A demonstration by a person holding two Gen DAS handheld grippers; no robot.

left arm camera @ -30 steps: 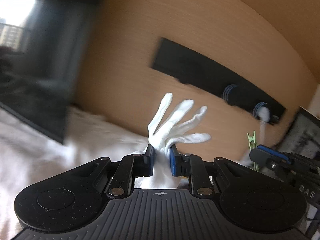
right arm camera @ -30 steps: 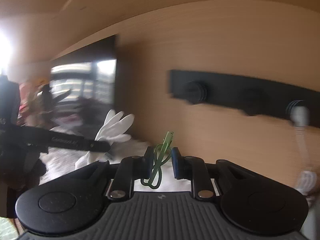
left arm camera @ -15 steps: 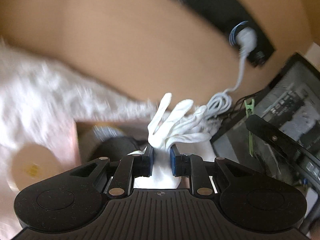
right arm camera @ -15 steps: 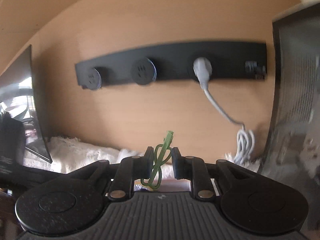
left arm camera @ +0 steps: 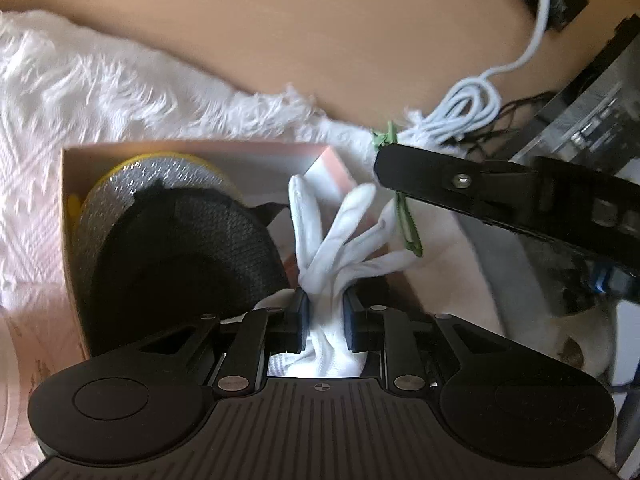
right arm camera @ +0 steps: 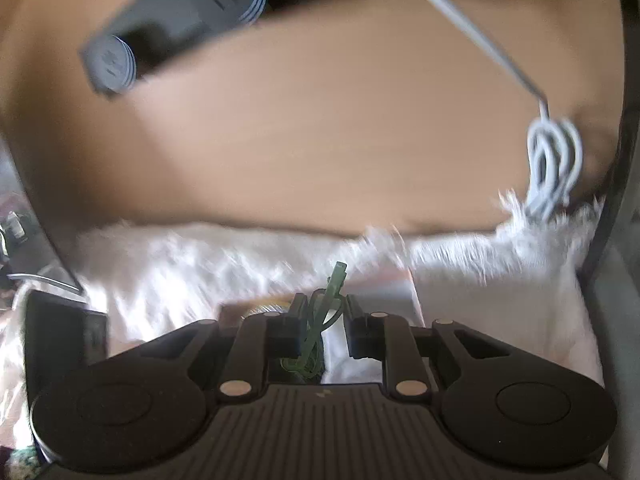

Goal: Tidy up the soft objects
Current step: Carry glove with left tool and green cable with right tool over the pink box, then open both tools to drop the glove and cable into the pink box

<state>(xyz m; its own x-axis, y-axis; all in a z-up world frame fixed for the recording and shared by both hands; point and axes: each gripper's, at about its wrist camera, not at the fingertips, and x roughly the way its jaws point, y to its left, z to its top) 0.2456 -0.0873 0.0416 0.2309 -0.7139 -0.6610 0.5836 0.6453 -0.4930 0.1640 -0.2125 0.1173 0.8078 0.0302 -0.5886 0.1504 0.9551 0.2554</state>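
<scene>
My left gripper (left arm camera: 324,312) is shut on a white cloth glove (left arm camera: 340,236), whose fingers splay forward over an open cardboard box (left arm camera: 192,150). Inside the box lie a black mesh cap (left arm camera: 176,256) and a silver and yellow item (left arm camera: 160,170). My right gripper (right arm camera: 322,328) is shut on a green clip (right arm camera: 320,328) that sticks up between its fingers. In the left wrist view the right gripper's finger (left arm camera: 480,184) reaches in from the right, just past the box's right side, with the green clip (left arm camera: 406,224) hanging beside the glove.
A white fringed cloth (left arm camera: 80,92) covers the surface under the box, against a tan wooden back panel (left arm camera: 320,28). A coiled white cable (left arm camera: 468,112) hangs from a black socket strip (right arm camera: 192,20). A dark monitor (left arm camera: 592,108) stands at the right.
Both grippers have tipped downward. The open box with the cap now fills the left view under the glove, and the right gripper with its clip has come beside the glove.
</scene>
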